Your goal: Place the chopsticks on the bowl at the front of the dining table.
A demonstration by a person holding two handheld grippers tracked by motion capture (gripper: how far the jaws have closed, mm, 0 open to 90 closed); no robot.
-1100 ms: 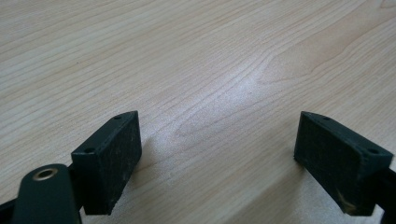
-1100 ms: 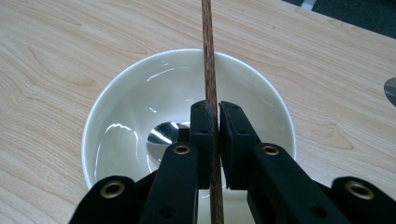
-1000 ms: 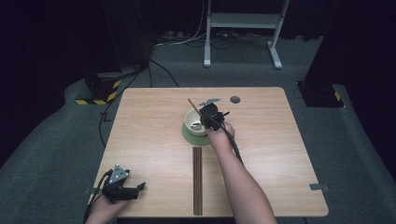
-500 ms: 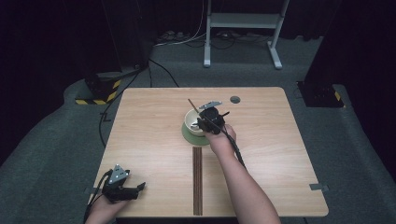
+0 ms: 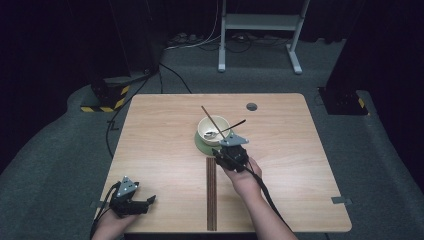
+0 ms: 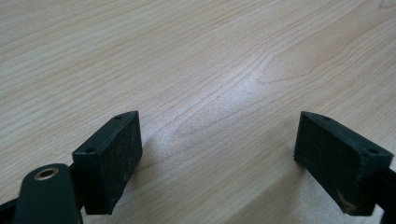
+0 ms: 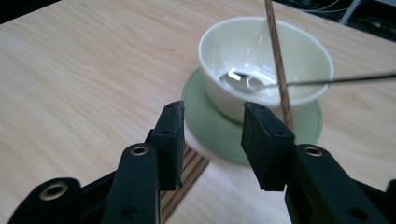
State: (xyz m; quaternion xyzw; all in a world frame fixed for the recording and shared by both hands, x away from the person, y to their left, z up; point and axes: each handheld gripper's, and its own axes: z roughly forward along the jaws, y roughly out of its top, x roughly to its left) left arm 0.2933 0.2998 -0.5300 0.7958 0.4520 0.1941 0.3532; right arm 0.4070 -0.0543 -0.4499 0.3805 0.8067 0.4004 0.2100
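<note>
Right claw, jaws just opening and empty, sits beside your bowl on its green saucer; brush the leaning chopstick or spoon and it tips. Left claw gapes, idle.

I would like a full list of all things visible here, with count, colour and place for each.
bowl: one, cream, on the saucer, table centre.
saucer: one, pale green, under the bowl.
spoon: one, metal, in the bowl, handle over the right rim.
chopstick: one, brown, leaning in the bowl.
dark wooden strip: one, on the table, from the saucer to the near edge.
table: one, light wood.
white stand: one, on the floor behind.
left tool: black, near left corner, open.
right tool: black, beside the saucer, open, holding nothing.
</note>
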